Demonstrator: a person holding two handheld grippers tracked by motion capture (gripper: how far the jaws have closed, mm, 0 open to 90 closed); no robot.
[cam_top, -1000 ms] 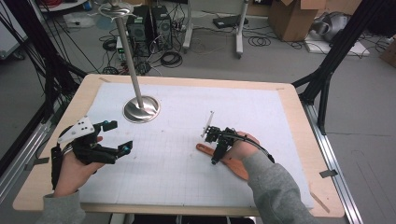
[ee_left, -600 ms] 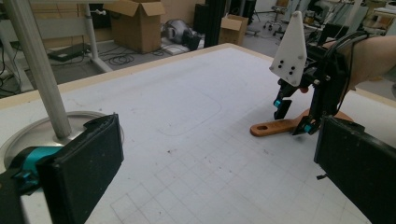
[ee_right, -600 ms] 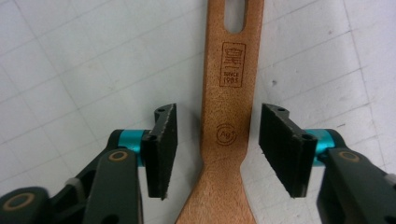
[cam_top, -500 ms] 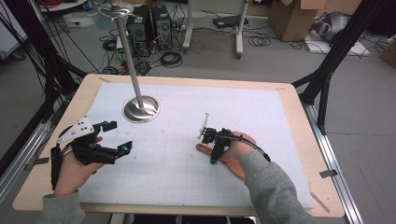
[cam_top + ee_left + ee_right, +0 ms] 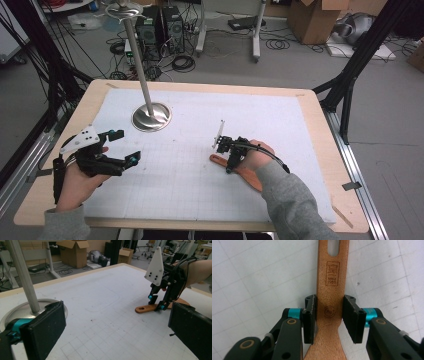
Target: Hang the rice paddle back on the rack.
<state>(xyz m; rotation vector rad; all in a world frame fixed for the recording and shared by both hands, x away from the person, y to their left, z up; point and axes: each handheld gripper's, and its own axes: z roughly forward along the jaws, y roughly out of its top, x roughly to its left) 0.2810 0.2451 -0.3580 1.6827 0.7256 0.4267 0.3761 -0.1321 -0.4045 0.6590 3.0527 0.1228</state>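
**A:** Which way does the wooden spatula run, compared with the right gripper?

**B:** Straight away from it. In the right gripper view the handle's long axis goes up the middle between the two jaws, with the hanging slot at the far end and the wider blade end passing back under the gripper. So the jaws stand across the handle, not along it.

**A:** And is it held?

**B:** The two pads sit against the handle's edges, one on each side, at the narrow neck just above where it widens. I'd call that closed on the handle, though how firmly I can't judge. The spatula lies flat on the worktop, right of middle in the high view, under the right hand.

**A:** The other one?

**B:** The left gripper is well apart, near the left edge, jaws spread wide with nothing between them. A metal stand sits beyond it.

**A:** So the right hand is the one to act.

**B:** By far the nearer. With the grip square across the neck, a straight lift should bring the spatula up level, the heavier blade end perhaps dipping.
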